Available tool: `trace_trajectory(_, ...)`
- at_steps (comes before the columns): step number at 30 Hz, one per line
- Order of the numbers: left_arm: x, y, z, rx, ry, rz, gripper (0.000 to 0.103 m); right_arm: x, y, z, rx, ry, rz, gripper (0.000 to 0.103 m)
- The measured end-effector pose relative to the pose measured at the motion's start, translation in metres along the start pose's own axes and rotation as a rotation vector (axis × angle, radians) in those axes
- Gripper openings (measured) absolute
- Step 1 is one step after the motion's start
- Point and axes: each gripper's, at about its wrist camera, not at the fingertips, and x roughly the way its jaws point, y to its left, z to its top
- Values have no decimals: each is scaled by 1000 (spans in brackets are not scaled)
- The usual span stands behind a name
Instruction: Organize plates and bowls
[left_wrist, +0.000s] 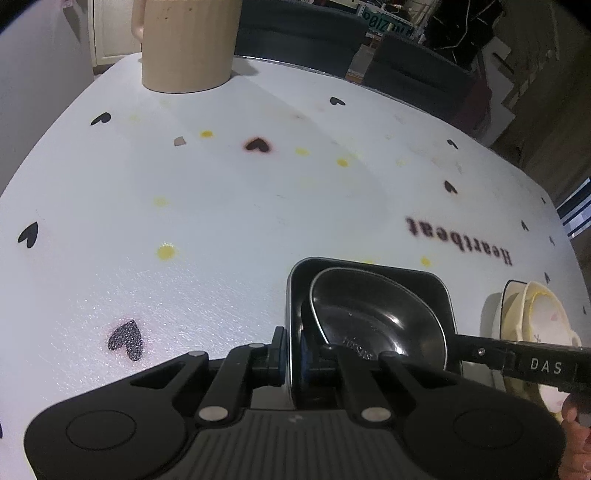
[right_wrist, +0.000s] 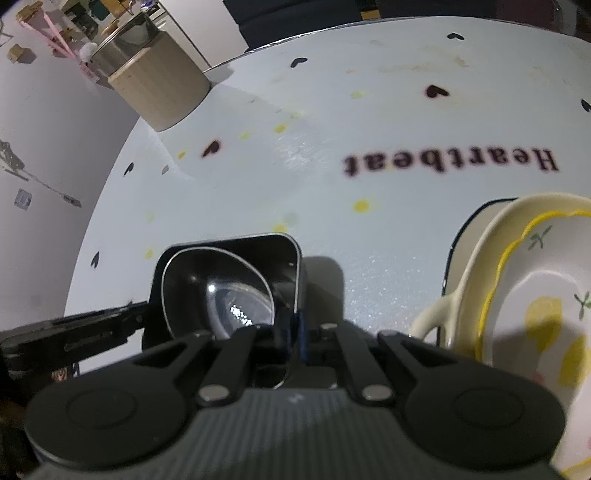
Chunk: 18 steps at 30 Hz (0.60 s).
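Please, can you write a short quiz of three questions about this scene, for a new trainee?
1. True or false: the round steel bowl sits inside the black square dish.
2. Which walls of the square dish do the two claws pinch? A) the same wall B) opposite walls C) neither, both are open above it
3. Fill the gap: the word printed on the white tablecloth is ____.

Key
1. True.
2. B. The left claw is shut on one side wall, and the right claw is shut on the wall across from it.
3. Heartbeat.
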Motion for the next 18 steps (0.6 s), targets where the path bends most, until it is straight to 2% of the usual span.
trace_trajectory(12,-21,5,6,-109,-88,-95,8,-23,-15,11,84,-78,72,5)
trace_trajectory(18,-42,0,10,-132,-166,-123,7,-42,-20,18,73,-128,106,4)
